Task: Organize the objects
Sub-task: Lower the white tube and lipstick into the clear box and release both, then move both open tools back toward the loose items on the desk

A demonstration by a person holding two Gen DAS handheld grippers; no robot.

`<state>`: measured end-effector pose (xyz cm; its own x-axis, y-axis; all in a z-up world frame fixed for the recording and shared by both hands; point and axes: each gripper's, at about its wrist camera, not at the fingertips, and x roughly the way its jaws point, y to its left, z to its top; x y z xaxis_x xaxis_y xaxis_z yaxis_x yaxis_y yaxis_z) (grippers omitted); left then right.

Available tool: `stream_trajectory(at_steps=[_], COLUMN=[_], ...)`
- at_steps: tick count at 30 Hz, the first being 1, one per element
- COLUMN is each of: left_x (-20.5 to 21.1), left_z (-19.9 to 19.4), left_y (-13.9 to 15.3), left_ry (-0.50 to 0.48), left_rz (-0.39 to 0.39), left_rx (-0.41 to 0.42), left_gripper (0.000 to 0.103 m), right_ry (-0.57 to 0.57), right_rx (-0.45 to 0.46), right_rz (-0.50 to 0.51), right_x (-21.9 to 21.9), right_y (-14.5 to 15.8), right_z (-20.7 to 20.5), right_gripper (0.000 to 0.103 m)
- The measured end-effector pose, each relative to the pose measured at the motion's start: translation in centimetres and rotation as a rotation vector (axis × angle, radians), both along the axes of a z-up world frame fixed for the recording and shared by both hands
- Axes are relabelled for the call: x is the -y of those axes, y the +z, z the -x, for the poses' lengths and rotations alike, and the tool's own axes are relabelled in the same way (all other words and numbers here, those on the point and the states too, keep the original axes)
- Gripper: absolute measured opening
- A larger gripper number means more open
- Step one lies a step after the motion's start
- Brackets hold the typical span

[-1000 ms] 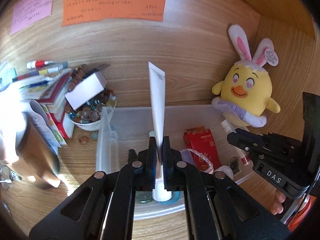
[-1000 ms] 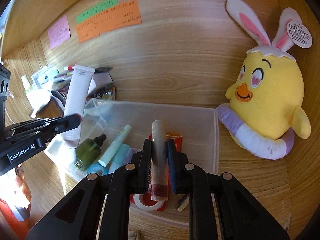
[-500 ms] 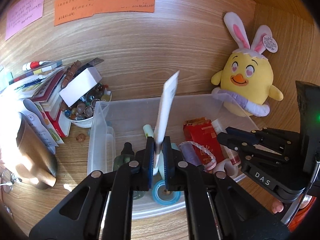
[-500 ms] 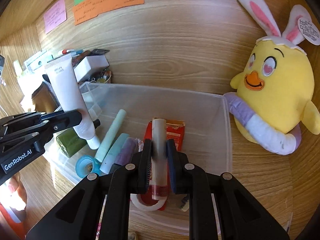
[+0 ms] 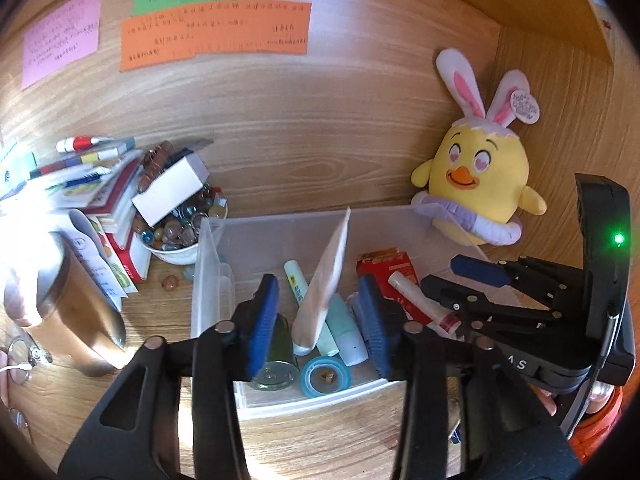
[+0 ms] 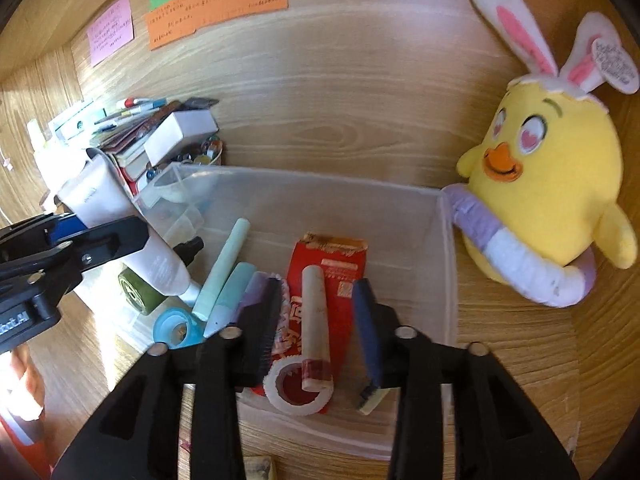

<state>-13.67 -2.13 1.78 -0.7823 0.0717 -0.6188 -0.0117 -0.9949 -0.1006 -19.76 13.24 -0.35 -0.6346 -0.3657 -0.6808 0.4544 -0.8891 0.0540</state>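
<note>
A clear plastic bin sits on the wooden desk. My left gripper is open over its near left part; the white tube stands tilted between the jaws, free of the pads, cap down in the bin. My right gripper is open over the bin's near right part; the cream tube lies between the jaws on a red packet. The bin also holds a green bottle, mint tubes and a blue tape roll.
A yellow chick plush leans against the wall right of the bin. A bowl of marbles, a white box and stacked books stand to the left. A brown cup is at the near left.
Both grippers have opened. The white tube has left the left pads and leans in the bin. The cream tube has dropped from the right pads onto the red packet.
</note>
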Motion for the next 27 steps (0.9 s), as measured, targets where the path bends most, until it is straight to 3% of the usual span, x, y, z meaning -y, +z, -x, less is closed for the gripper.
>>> stream_trajectory(at_steps=[5,8,14,20,27], left_x=[0.0,-0.1,-0.8,-2.0,-4.0], left_z=[-1.3,-2.3,-4.0,-5.2,-5.1], left_y=[0.9,1.2,1.0,-0.5,-3.2], left_ry=[0.000,0.000,-0.023,-0.065,-0.130], left_rz=[-0.008,-0.008,0.000,-0.008,-0.019], left_rx=[-0.025,-0.032,-0.022,0.026,0.115], left_gripper=[0.062,0.067,0.075,0.077,0.077], right_ry=[-0.013,-0.016,-0.022,-0.025,-0.026], right_rx=[-0.036,-0.053,-0.071,-0.069,-0.006], right_rz=[0.004,0.009,0.006,-0.007,-0.011], right_x=[-0.7,-1.3,-2.9,-4.5,-5.9], right_y=[1.4,2.1,2.6,2.3,0.6], right_z=[-1.0,-1.8,-3.8,-5.9,-7.6], right_gripper=[0.047,0.056,0.064,0.064,0.065])
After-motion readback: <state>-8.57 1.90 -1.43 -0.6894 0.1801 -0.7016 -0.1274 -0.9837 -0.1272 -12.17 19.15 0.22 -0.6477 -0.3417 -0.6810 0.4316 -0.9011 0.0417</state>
